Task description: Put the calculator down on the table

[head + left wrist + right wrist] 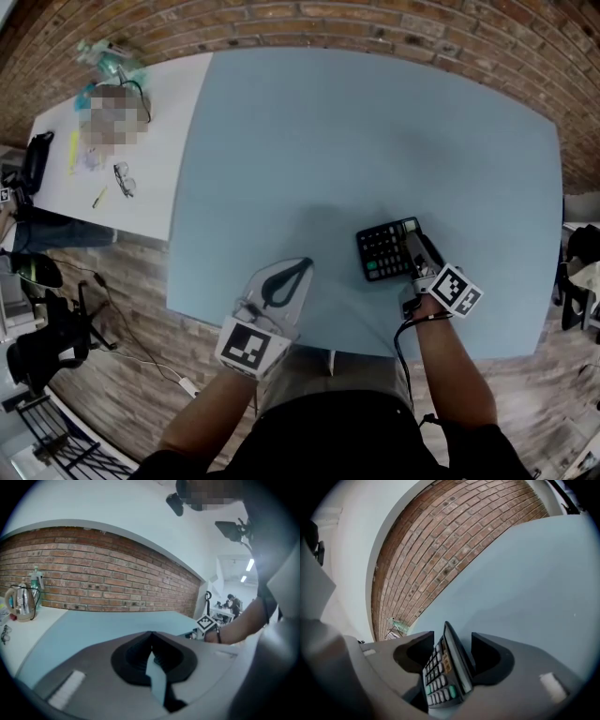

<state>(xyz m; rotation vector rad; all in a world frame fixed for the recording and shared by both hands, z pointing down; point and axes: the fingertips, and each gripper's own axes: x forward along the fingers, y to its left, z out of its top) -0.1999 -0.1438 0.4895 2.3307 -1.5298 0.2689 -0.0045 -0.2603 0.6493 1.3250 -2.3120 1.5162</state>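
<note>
One calculator (pixel 384 251) on table (pixel 375 122), 4 o'clock, btwn right gripper's (pixel 453 639) spread jaws. Left gripper (pixel 151 633), 6 o'clock: jaws together, empty.

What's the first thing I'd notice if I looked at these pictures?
A black calculator lies on the big light blue table, near its front right edge, between the open jaws of the right gripper. The left gripper is shut and empty at the table's near edge, and a red brick wall runs behind the table.
</note>
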